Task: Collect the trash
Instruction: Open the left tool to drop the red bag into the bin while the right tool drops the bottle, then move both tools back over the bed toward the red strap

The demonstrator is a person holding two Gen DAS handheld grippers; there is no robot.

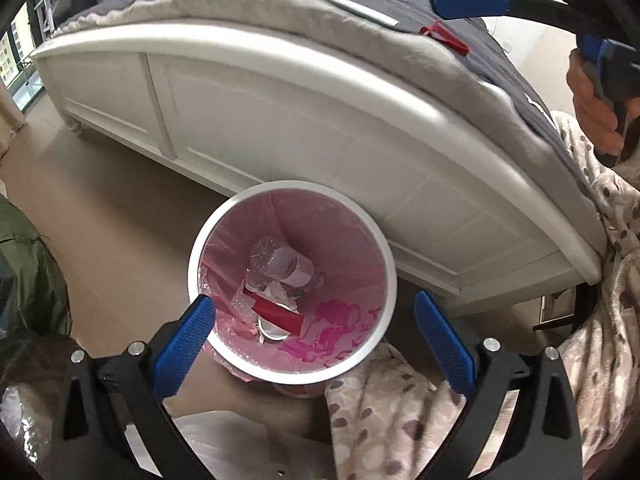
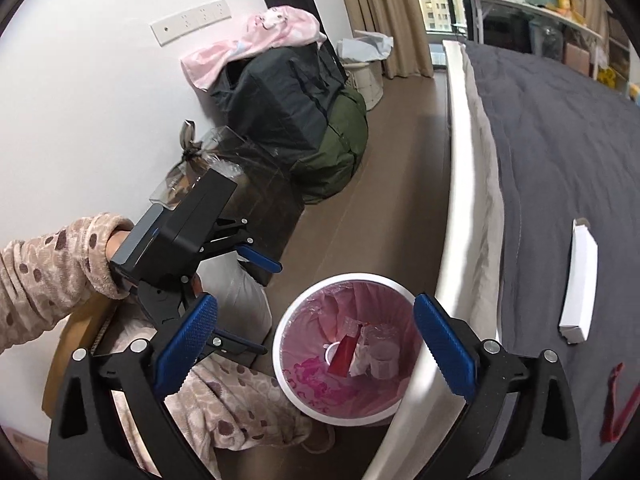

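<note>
Both fingers of my left gripper (image 1: 314, 338) stand wide, empty, over the pink-lined trash bin (image 1: 390, 276) holding a plastic bottle (image 1: 286, 264). Right gripper (image 2: 314, 340): likewise spread, empty; white box (image 2: 580, 280) near the bed's (image 2: 560, 168) footboard edge.

no legible text, pink print on bin liner (image 1: 332, 332) too blurred to read

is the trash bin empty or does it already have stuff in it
Not empty. The trash bin, lined with a pink bag, holds a clear plastic bottle, a red wrapper and crumpled scraps at the bottom, well below the rim.
</note>
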